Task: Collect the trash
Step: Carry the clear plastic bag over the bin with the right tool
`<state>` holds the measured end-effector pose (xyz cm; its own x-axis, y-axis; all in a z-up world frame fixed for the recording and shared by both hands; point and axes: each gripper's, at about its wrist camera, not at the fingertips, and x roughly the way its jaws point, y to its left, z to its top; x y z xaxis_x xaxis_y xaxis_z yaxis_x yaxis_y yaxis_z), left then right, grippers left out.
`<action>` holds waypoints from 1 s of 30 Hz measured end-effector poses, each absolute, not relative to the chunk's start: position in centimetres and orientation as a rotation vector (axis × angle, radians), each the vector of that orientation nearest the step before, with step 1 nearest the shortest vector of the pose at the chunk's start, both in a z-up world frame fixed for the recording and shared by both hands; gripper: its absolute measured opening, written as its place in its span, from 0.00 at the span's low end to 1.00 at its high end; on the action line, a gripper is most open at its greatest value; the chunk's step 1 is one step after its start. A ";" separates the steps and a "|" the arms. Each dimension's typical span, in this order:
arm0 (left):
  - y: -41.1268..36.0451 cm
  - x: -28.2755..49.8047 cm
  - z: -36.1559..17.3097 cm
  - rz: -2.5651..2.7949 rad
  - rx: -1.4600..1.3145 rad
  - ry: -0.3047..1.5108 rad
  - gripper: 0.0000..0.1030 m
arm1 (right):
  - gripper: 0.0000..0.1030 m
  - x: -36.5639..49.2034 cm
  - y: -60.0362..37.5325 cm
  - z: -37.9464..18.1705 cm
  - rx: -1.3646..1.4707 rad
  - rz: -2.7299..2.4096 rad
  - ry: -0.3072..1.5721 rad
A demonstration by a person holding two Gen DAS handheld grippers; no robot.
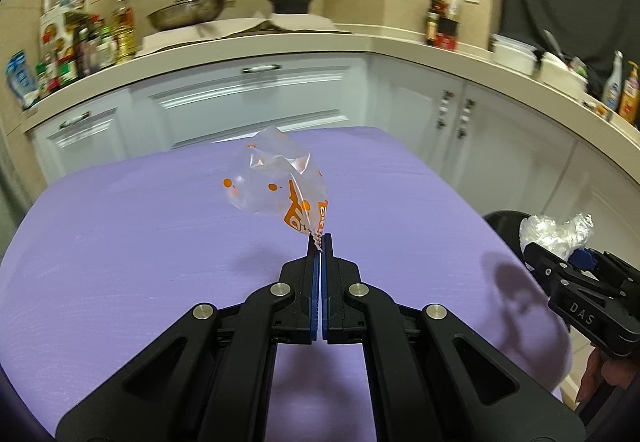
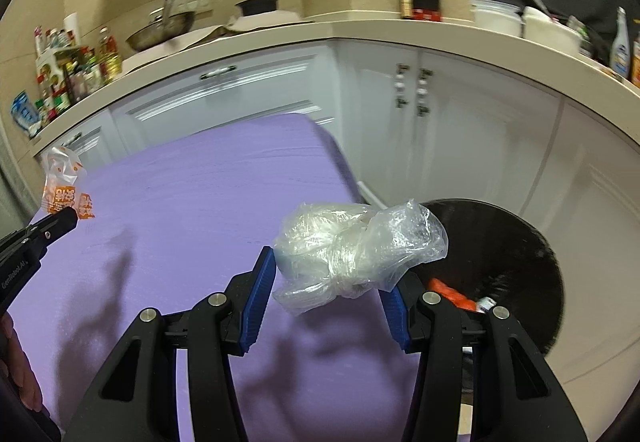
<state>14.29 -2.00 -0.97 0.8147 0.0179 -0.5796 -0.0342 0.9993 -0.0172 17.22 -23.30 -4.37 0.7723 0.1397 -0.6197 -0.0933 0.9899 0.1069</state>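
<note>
My left gripper [image 1: 321, 242] is shut on a corner of a clear wrapper with orange print [image 1: 280, 184], which hangs in the air above the purple table [image 1: 120, 242]. The same wrapper [image 2: 64, 182] and left gripper [image 2: 74, 218] show at the left edge of the right wrist view. My right gripper [image 2: 332, 282] is shut on a crumpled ball of clear plastic [image 2: 352, 242], its blue pads [image 2: 260, 294] pressing both sides. That ball [image 1: 556, 232] sits at the table's right edge, near a round black bin [image 2: 500, 254] on the floor.
The bin holds an orange scrap [image 2: 448, 292] and other bits. White cabinets [image 2: 440, 130] and a beige counter [image 1: 320, 46] curve around behind, crowded with bottles [image 1: 80, 46], a pan [image 1: 186, 12] and a dark pot [image 1: 290, 4]. A hand [image 1: 600, 378] grips the right tool.
</note>
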 end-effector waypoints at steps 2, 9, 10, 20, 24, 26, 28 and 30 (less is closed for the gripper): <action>-3.1 14.4 -1.0 0.007 -0.022 0.618 0.01 | 0.48 17.0 -24.3 -4.4 0.080 0.107 0.674; -7.1 15.0 -0.9 -0.071 0.003 0.611 0.01 | 0.48 16.4 -27.6 -4.2 0.106 0.041 0.660; -7.5 15.1 -0.9 -0.079 0.005 0.611 0.01 | 0.48 16.3 -28.1 -4.2 0.109 0.032 0.658; -13.3 16.2 -0.8 -0.182 0.043 0.601 0.01 | 0.48 15.9 -32.0 -4.6 0.136 -0.043 0.651; -15.2 16.7 -1.1 -0.215 0.059 0.603 0.01 | 0.48 15.9 -33.3 -4.8 0.147 -0.069 0.652; -16.3 17.0 -1.4 -0.232 0.069 0.607 0.01 | 0.48 16.0 -34.0 -5.0 0.152 -0.079 0.654; -17.0 17.3 -1.6 -0.245 0.076 0.611 0.01 | 0.48 16.0 -34.7 -5.2 0.155 -0.090 0.656; -17.8 17.6 -1.9 -0.258 0.081 0.614 0.01 | 0.48 16.1 -35.2 -5.3 0.158 -0.098 0.657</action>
<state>17.60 -17.77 -1.86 0.7865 -0.2150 -0.5790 0.2629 0.9648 -0.0012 16.14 -35.22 -5.29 0.7877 -0.0407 -0.6147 0.1406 0.9834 0.1150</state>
